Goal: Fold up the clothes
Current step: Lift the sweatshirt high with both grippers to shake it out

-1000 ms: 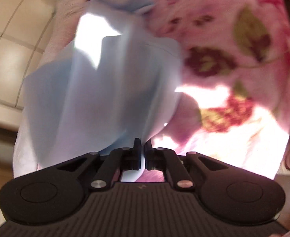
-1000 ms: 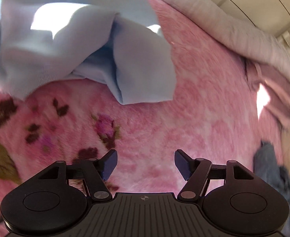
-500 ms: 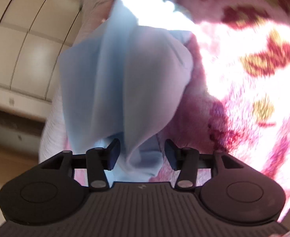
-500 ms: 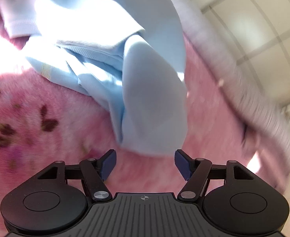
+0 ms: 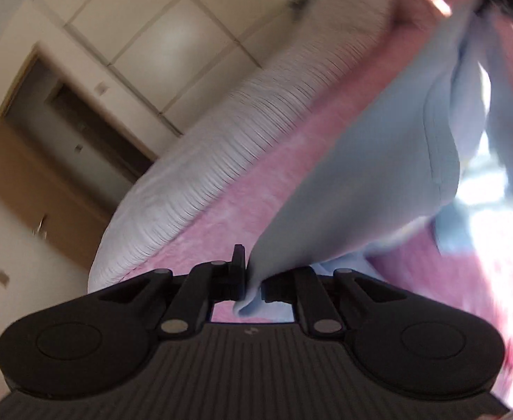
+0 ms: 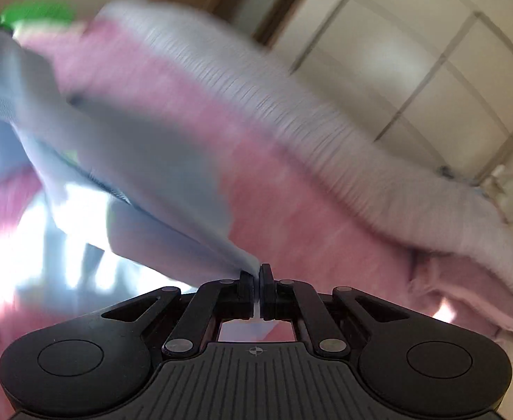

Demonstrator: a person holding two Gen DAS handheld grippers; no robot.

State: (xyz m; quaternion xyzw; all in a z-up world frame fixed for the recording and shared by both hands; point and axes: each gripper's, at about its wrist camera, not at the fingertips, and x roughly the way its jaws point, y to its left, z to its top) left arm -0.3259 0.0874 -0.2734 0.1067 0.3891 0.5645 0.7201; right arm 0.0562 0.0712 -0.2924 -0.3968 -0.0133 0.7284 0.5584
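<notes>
- Left wrist view: a pink blanket covers the bed, with a pale ribbed quilt bunched along its far edge.
- A light blue garment hangs stretched above the blanket.
- The left gripper has just been closing and pinches one edge of it.
- The right gripper is clamped on another corner.

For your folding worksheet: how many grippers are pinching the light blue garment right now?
2. The left gripper clamps one edge of the light blue garment; the right gripper clamps another edge. Blur may hide other cloth.
</notes>
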